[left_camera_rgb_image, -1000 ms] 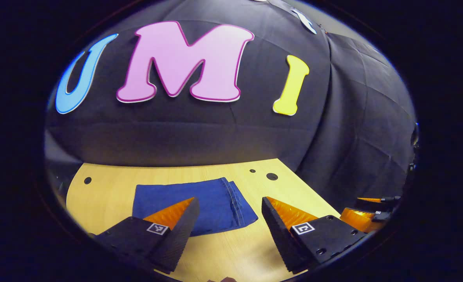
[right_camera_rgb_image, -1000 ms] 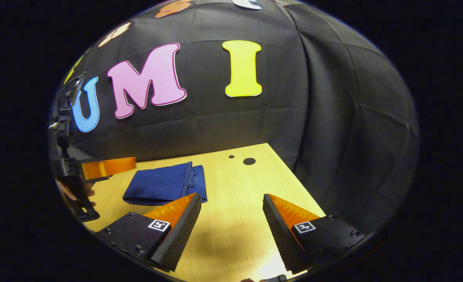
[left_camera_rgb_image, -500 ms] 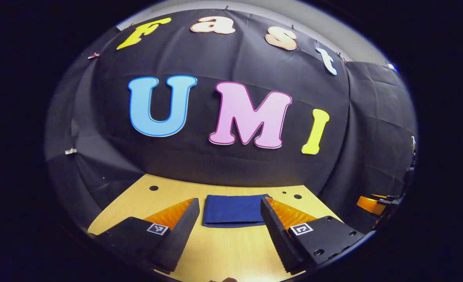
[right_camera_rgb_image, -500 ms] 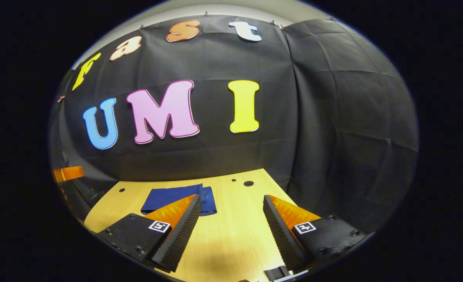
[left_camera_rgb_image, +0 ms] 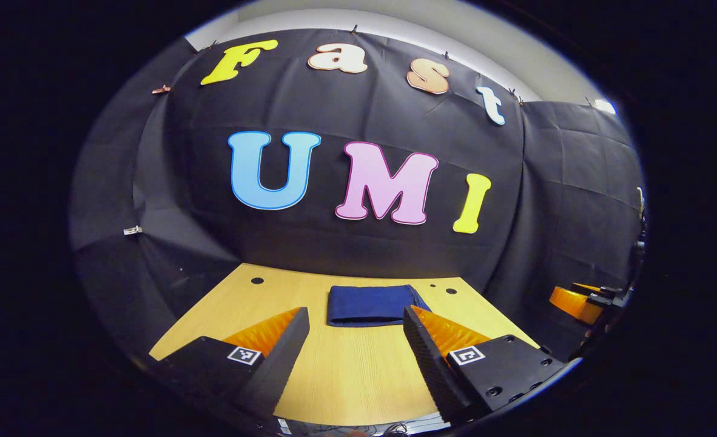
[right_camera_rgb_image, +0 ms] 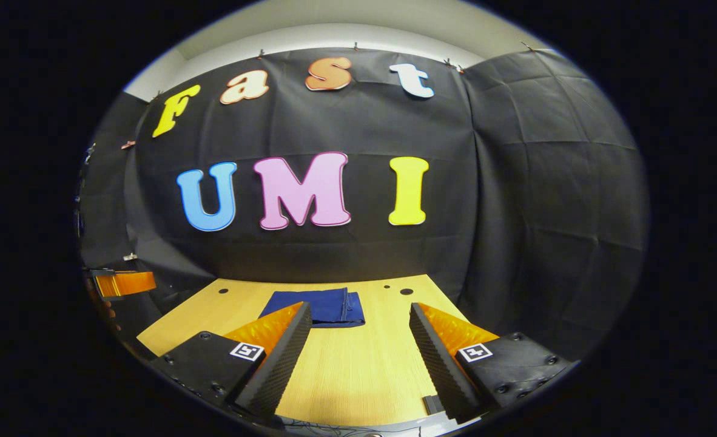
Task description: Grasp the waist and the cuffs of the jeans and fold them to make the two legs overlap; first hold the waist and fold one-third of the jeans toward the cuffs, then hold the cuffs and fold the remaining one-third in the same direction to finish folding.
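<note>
The dark blue jeans (left_camera_rgb_image: pixel 370 305) lie folded into a flat rectangle near the far side of the wooden table (left_camera_rgb_image: pixel 346 370). In the left gripper view my left gripper (left_camera_rgb_image: pixel 355 315) is open and empty, well back from the jeans over the near part of the table. The right gripper view has the jeans (right_camera_rgb_image: pixel 328 306) ahead and slightly left, with my right gripper (right_camera_rgb_image: pixel 358 312) open, empty and likewise drawn back. The other gripper (left_camera_rgb_image: pixel 577 301) appears at the right edge of the left gripper view, and at the left edge (right_camera_rgb_image: pixel 122 283) of the right gripper view.
Small round holes (left_camera_rgb_image: pixel 257 281) mark the tabletop near its far corners. The black cloth wall (left_camera_rgb_image: pixel 358 243) rises right behind the table's far edge. The table's near edge (right_camera_rgb_image: pixel 358 425) runs just below the fingers.
Both grippers have pulled back and up from the folded jeans, which now look smaller and farther off. The jeans have stayed in place on the table.
</note>
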`<state>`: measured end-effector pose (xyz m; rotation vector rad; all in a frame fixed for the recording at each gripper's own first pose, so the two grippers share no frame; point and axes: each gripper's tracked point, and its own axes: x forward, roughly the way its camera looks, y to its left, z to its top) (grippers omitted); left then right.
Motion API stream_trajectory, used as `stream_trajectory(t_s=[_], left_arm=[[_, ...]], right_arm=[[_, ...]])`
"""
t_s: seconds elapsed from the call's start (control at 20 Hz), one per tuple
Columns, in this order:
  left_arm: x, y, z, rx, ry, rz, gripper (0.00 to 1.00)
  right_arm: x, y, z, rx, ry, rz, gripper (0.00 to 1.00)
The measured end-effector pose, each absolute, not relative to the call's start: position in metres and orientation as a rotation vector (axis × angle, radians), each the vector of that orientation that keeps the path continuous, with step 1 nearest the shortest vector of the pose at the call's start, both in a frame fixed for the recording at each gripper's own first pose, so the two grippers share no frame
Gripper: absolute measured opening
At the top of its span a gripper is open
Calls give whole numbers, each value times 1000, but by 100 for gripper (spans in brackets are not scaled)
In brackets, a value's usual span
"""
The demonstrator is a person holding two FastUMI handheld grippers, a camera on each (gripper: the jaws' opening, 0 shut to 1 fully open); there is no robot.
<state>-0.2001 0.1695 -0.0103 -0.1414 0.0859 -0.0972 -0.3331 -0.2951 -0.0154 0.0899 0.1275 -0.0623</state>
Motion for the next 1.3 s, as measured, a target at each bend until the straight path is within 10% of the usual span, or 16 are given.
stream_trajectory(t_s=[1.3], left_arm=[[-228, 142, -1, -85, 54, 22, 96]], right_arm=[[-331, -281, -10, 49, 127, 176, 98]])
